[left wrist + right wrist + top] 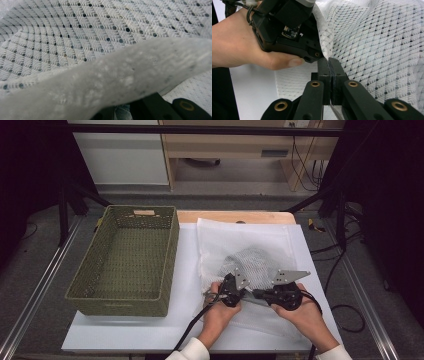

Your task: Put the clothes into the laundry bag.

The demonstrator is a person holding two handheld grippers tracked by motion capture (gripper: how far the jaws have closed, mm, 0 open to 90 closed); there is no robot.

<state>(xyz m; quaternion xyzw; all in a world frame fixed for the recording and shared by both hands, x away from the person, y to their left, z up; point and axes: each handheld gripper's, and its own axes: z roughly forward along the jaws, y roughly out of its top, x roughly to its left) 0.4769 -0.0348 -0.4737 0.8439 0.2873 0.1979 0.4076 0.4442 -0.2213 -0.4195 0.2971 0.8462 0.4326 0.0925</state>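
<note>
White diamond-mesh bag (245, 257) | both jaws pinched on its edge; woven basket (127, 260)

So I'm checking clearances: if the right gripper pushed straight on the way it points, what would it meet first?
Probably the white mesh laundry bag its shut jaws already pinch; the right gripper has the left gripper close alongside.

The left black two-jaw gripper (235, 287) and the right black two-jaw gripper (260, 294) each carry a grey three-cornered plate on top, and a black cable trails from each toward the bottom of the frame. In the right gripper view, brass-coloured rivets (315, 84) stud the black jaw links at the bottom of the frame. White sleeve cuffs (192, 351) show at the lower edge of the high view.
</note>
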